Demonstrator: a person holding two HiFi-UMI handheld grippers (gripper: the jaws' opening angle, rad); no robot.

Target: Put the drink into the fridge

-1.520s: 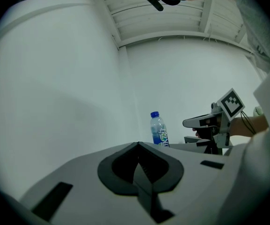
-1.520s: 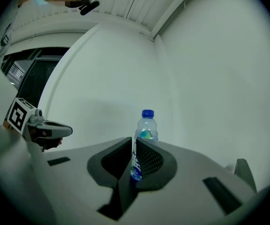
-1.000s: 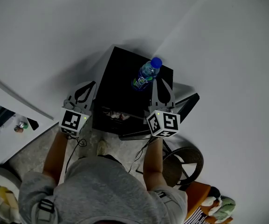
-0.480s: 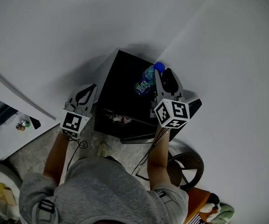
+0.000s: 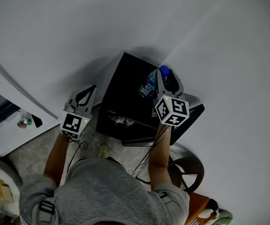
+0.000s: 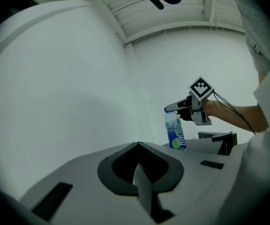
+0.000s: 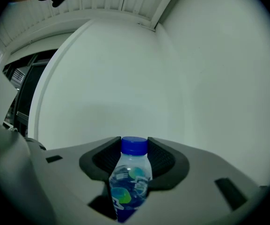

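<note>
Blue-capped and clear-bodied, the drink bottle (image 5: pixel 149 87) stands on top of the black fridge (image 5: pixel 120 86), towards the fridge's back right corner and not yet inside it. In the head view it seems to lean a little.

Round the bottle sits the right gripper (image 5: pixel 168 81). Its jaws have just been opening and now stand wide, with the bottle between them. As far as the right gripper view shows, the pads flank the cap and shoulder without pressing on them, so nothing is held.

Out from the fridge's left side, well apart from the bottle, the left gripper (image 5: pixel 87 92) has its jaws closed together on nothing.

The fridge door (image 5: pixel 191 114) hangs open at the fridge's front.

The likely risk is the bottle tipping. The jaws are level with its top, so if one pad meets it first, it could be knocked over. So close to the fridge's corner, it could roll off the edge. A hold on the narrow neck might also slip.
</note>
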